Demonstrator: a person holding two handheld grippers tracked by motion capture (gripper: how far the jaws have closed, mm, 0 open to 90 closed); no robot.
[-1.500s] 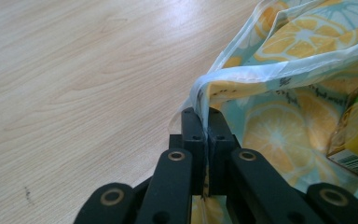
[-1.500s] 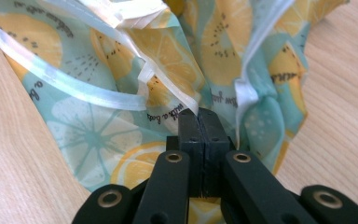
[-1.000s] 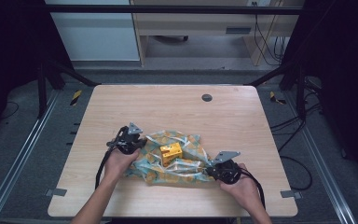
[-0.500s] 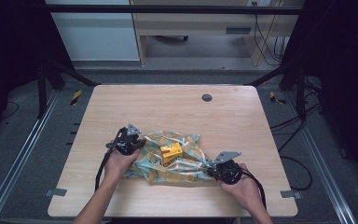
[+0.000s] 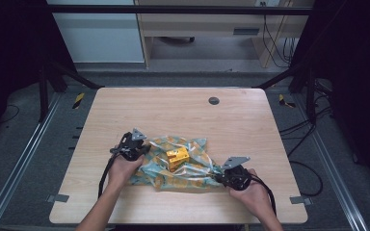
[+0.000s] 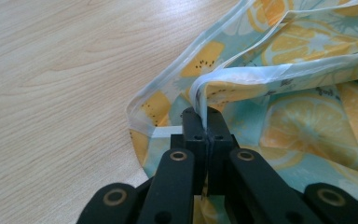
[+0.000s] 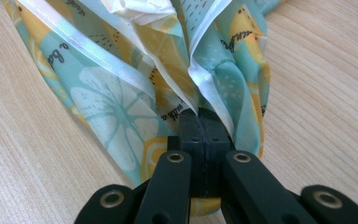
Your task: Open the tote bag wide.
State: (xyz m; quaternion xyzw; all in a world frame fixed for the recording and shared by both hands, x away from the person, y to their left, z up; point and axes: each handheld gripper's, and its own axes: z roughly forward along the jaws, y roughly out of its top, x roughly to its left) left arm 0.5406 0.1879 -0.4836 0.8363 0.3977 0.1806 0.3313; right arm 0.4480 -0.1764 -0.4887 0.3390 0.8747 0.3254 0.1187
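A crumpled cloth with a teal and orange citrus print lies on the near half of the wooden table. A small yellow block rests on its middle. My left gripper is shut on the cloth's left edge; in the left gripper view the white hem runs between the closed jaws. My right gripper is shut on the cloth's right corner, where bunched folds enter the jaws. Both hands rest low on the table.
A round dark grommet sits in the table near its far edge. Metal rails run along both sides of the table. A cabinet and cables stand beyond the far edge.
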